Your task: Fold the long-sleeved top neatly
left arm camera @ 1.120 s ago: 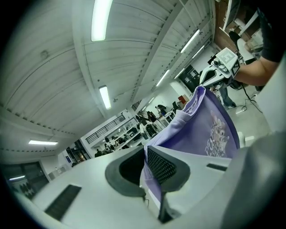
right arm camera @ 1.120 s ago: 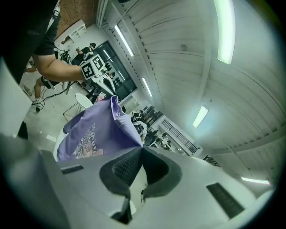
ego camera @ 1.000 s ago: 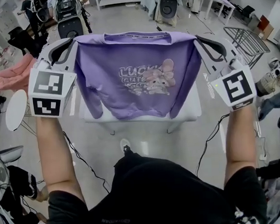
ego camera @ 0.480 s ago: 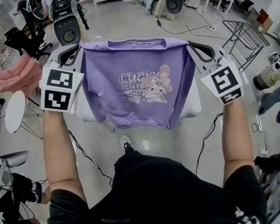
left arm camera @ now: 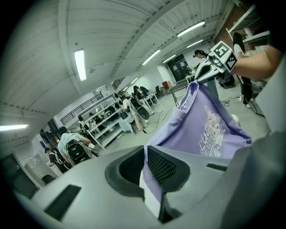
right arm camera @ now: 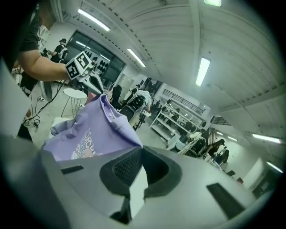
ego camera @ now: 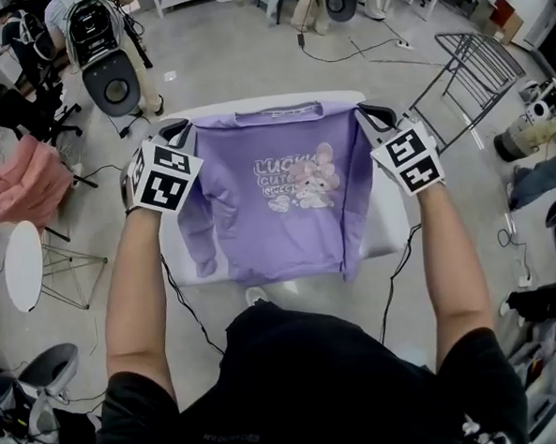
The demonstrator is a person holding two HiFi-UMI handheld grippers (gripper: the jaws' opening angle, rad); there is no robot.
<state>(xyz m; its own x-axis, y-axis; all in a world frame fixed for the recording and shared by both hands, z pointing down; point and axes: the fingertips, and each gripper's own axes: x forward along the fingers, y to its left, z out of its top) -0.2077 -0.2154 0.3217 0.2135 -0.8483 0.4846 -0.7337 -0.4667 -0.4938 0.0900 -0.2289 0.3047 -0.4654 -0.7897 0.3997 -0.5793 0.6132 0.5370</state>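
Two tongs [ego camera: 180,128] [ego camera: 365,113] pinching top [ego camera: 278,221], probably at shoulders

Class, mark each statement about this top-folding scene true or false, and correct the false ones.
1. The left gripper and the right gripper each have their jaws shut on a shoulder of the purple top. True.
2. The top's print faces away from the person. False: it faces the person.
3. The top is above a white table. True.
4. A pink garment lies on the table. False: it lies off to the person's left, away from the table.
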